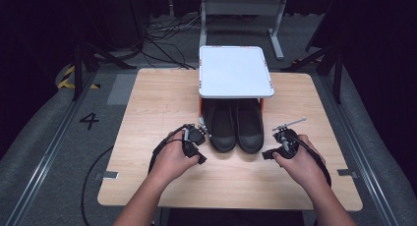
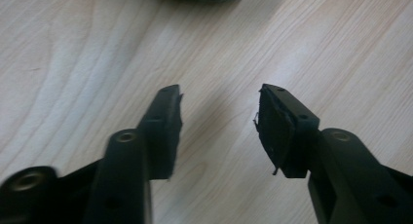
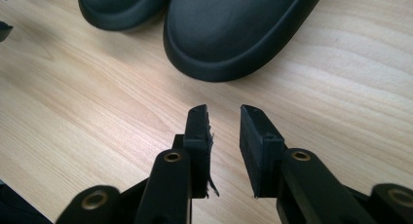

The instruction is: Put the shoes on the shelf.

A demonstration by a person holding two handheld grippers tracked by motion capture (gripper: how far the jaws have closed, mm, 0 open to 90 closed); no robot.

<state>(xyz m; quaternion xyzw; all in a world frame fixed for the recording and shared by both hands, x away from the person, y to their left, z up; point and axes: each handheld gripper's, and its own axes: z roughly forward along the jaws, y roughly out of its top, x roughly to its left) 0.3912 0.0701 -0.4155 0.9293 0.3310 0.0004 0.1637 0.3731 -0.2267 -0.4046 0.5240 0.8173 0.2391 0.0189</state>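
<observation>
The person's 2 hands rest low over the wooden table (image 1: 147,103), each on a tool, both just in front of the pair of black shoes (image 1: 236,125). The left gripper (image 1: 195,146) sits just left of the shoes' toes, its jaws spread a moderate way over bare wood with nothing between them. The right gripper (image 1: 269,154) sits just right of the toes, its jaws a narrow gap apart, also gripping nothing; in its own view the nearer toe (image 3: 229,34) lies just ahead. Behind the toes, the shoes run under a white shelf (image 1: 235,71) standing at the table's far edge.
</observation>
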